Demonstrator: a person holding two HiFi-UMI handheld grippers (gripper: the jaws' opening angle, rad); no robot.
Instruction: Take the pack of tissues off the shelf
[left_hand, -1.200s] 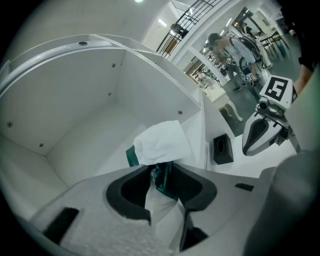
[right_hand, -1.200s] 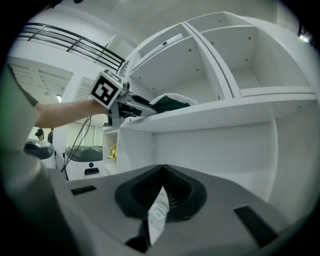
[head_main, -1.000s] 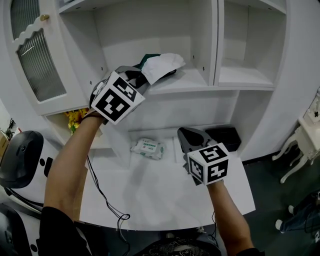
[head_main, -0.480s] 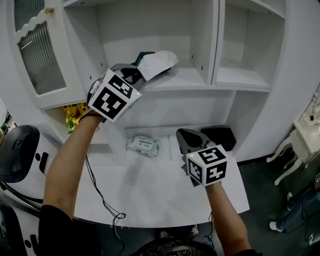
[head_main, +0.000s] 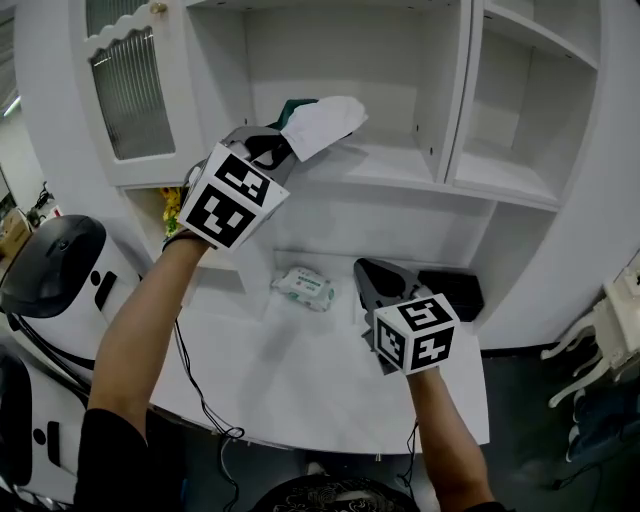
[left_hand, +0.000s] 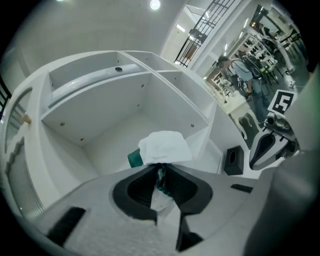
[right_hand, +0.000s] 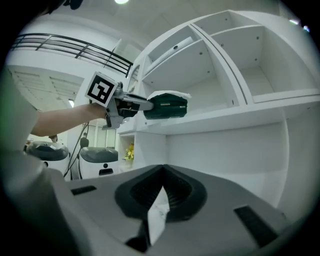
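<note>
**A:** What does the left gripper have?

**B:** Its jaws have just been closing. They stand narrow, pinched on one end of a dark green, soft plastic pack of tissues with a loose white sheet puffed over its top.

**A:** Where's the pack?

**B:** At the front edge of the smooth white shelf, in the wide middle compartment, held roughly level. I can't tell whether its underside touches the board.

**A:** Any writing?

**B:** There's a pale label on the green side, too small to read.

**A:** And the right gripper?

**B:** Its jaws are together with nothing between them. It hangs over the white tabletop, well apart from the pack.

**A:** Anything else down there?

**B:** A flat white wipes packet with a green label lies on the tabletop, its print illegible. A matte black box with an oval opening sits near the right gripper. Each gripper carries a cube of black-and-white square markers.
</note>
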